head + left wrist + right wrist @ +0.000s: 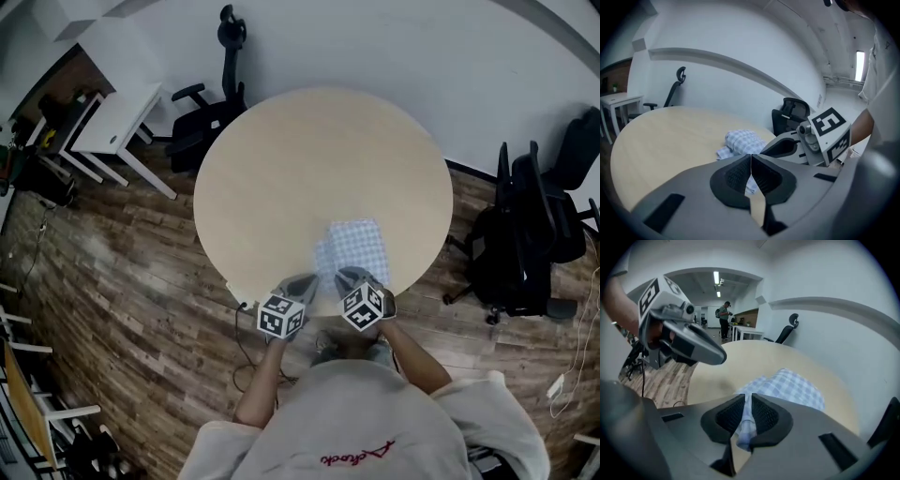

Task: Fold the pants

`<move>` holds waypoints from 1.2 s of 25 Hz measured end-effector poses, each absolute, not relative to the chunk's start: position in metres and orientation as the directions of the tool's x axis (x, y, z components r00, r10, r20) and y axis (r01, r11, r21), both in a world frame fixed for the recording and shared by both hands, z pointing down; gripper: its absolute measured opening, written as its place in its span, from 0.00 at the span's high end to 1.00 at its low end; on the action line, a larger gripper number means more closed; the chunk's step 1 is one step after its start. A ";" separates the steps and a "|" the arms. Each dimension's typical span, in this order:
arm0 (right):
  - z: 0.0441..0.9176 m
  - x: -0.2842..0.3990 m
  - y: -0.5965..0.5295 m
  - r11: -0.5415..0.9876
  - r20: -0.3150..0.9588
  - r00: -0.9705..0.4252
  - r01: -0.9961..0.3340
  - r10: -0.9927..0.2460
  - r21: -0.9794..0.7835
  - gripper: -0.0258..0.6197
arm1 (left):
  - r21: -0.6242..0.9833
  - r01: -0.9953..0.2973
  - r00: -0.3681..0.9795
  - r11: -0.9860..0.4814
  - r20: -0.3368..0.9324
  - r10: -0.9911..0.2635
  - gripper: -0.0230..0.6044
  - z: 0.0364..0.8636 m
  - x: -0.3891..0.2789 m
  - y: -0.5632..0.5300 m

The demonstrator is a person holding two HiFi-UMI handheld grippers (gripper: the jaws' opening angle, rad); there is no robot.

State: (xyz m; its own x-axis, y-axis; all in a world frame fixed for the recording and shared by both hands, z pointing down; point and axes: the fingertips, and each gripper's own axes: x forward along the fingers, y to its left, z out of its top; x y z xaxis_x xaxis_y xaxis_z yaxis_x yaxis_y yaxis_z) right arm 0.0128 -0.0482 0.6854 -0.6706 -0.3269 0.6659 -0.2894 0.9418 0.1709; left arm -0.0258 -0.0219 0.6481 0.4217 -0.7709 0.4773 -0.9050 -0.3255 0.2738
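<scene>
The blue-and-white checked pants (354, 246) (743, 140) (792, 387) lie folded into a small rectangle near the front edge of the round beige table (309, 159). My right gripper (354, 277) (749, 404) is at the pants' near edge. Its pads stand a narrow slit apart, and a strip of the checked cloth fills that slit. My left gripper (302, 281) (751, 161) hovers just left of the pants by the table's rim. It is shut, pads touching, with nothing between them. The two grippers sit side by side.
Black office chairs stand behind the table (211, 112) and to its right (534, 225). A white desk (112, 117) is at the far left on the wood floor. A person (724, 317) stands far off in the room.
</scene>
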 end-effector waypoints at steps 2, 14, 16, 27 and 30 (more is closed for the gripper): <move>0.702 0.000 -0.036 0.951 0.695 -0.652 -0.254 -0.304 0.178 0.86 | 0.282 -0.913 0.400 -0.294 0.486 -0.777 0.91 0.653 -0.040 -0.010; 0.744 -0.030 -0.002 0.980 0.767 -0.632 -0.199 -0.110 -0.024 0.78 | 0.301 -0.913 0.396 -0.276 0.489 -0.777 0.91 0.663 -0.059 0.005; 0.739 -0.032 0.006 0.976 0.739 -0.672 -0.188 -0.049 -0.106 0.69 | 0.299 -0.907 0.411 -0.296 0.481 -0.775 0.91 0.660 -0.056 0.001; 0.641 0.011 -0.016 0.859 0.377 -0.861 -0.449 -0.341 -0.247 0.66 | 0.331 -0.843 0.533 -0.423 0.421 -0.734 0.91 0.652 -0.019 -0.012; 0.625 0.037 -0.025 0.819 0.342 -0.836 -0.520 -0.429 -0.245 0.69 | 0.335 -0.827 0.559 -0.452 0.405 -0.724 0.91 0.647 0.001 -0.009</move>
State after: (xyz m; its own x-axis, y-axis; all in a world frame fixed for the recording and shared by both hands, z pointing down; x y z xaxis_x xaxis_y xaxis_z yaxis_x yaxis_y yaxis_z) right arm 0.0367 -0.0246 0.6248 -0.8363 -0.4285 0.3419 -0.5195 0.8186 -0.2449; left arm 0.0013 -0.0095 0.6471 0.5589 -0.7236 0.4050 -0.8271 -0.4516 0.3347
